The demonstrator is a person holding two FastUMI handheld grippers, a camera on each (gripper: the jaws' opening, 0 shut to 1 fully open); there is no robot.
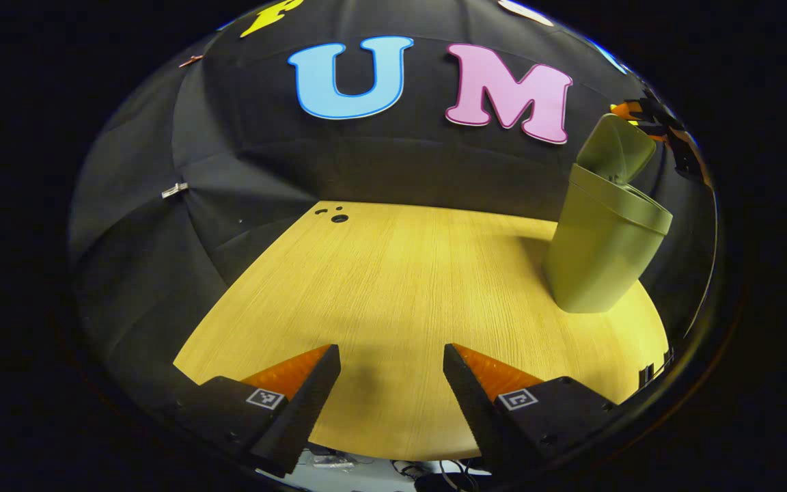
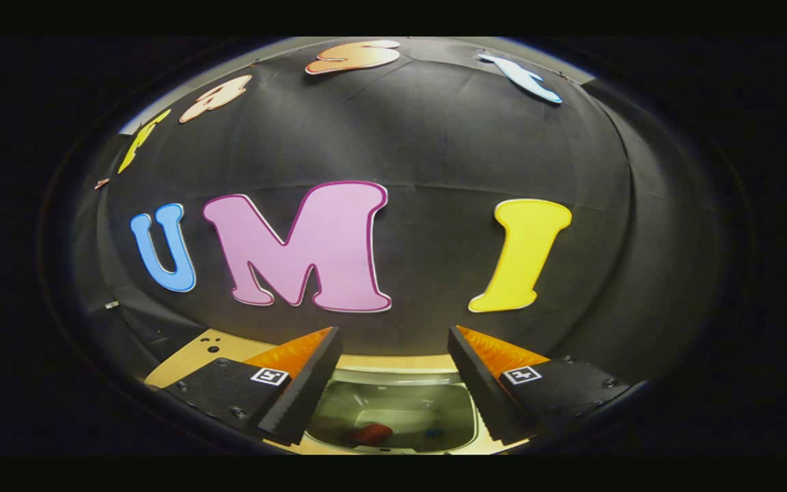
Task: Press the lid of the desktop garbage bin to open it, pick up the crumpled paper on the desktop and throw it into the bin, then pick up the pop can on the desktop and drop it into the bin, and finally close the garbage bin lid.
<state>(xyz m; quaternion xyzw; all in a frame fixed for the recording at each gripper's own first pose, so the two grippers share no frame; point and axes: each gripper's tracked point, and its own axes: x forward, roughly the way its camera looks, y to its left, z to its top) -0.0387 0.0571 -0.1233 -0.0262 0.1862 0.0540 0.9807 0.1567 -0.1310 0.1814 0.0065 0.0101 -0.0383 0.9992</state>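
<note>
Left gripper view: the olive garbage bin [image 1: 602, 239] stands on the wooden desktop [image 1: 400, 287], at its right side, lid [image 1: 615, 147] tipped up; the left gripper [image 1: 391, 376] hovers low, fingers apart and empty. Right gripper view: the right gripper [image 2: 393, 379], spread and empty, hangs above the bin's open mouth (something red [image 2: 373, 432] lies inside).

Light wooden table [image 1: 400, 287], green bin [image 1: 595, 263] standing near its far-right edge

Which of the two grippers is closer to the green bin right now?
Right. The right gripper hangs open just above the bin's open mouth. The left gripper hangs open over the table, with the bin farther off to its right.
</note>
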